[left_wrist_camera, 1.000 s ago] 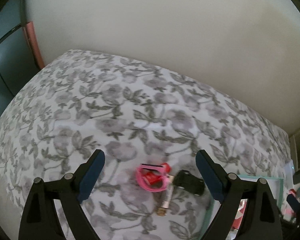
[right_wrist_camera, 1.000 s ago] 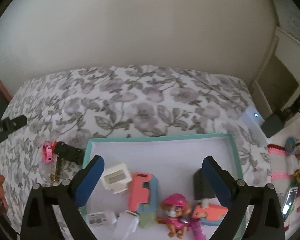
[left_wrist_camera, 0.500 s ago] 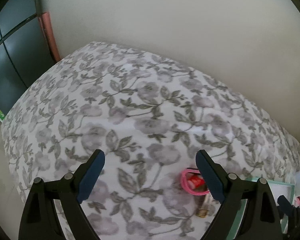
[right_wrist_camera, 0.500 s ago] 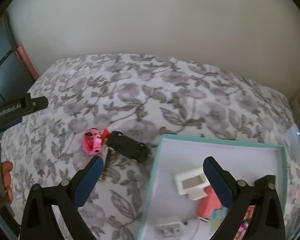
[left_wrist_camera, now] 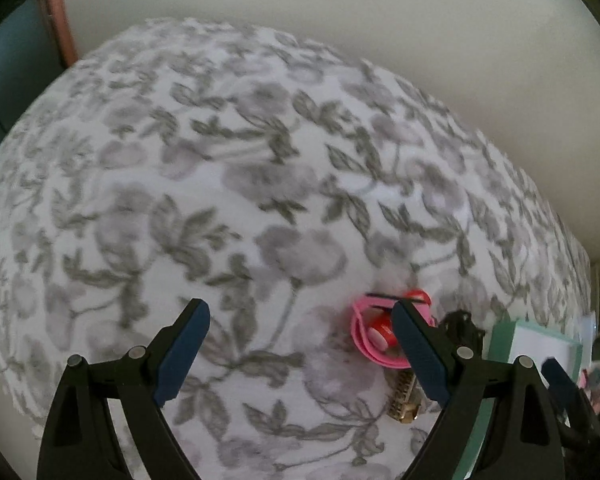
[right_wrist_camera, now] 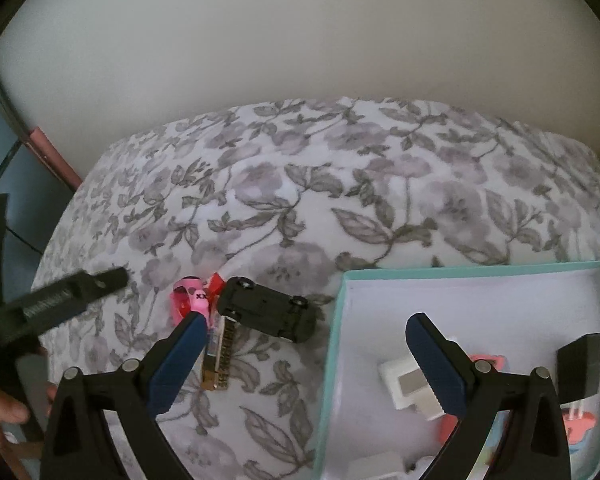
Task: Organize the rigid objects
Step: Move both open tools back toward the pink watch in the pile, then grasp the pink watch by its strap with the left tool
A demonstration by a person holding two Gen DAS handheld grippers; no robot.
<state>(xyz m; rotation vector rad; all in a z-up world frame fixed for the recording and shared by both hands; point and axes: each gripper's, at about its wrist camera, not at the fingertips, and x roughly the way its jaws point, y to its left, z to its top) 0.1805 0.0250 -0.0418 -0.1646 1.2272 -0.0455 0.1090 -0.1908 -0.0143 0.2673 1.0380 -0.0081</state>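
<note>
Bedspread (left_wrist_camera: 260,168) in grey floral print fills the left wrist view, and the left gripper (left_wrist_camera: 300,340) hangs over it with its jaws spread wide and nothing between them. Compared with half a second ago, the pink toy (left_wrist_camera: 374,336) now sits just inside the right-hand finger rather than behind it, so this gripper has swung back toward the loose cluster; the black toy car (left_wrist_camera: 460,326) and a gold-ended stick (left_wrist_camera: 404,398) peek out beside that finger, and the teal edge of the box (left_wrist_camera: 500,344) shows at the right. In the right wrist view, the right gripper (right_wrist_camera: 304,344) is also wide open and empty, and it has shifted further left since a second ago, when it was centred over the box: now the black toy car lies between its fingers, tilted across the bedspread, touching the pink toy and near the box wall (right_wrist_camera: 334,344). White adapters (right_wrist_camera: 408,384) and other pieces already lie inside the box. Both shifts suggest the car is the next thing to be gathered, probably by the right gripper, with three items still outside.
</note>
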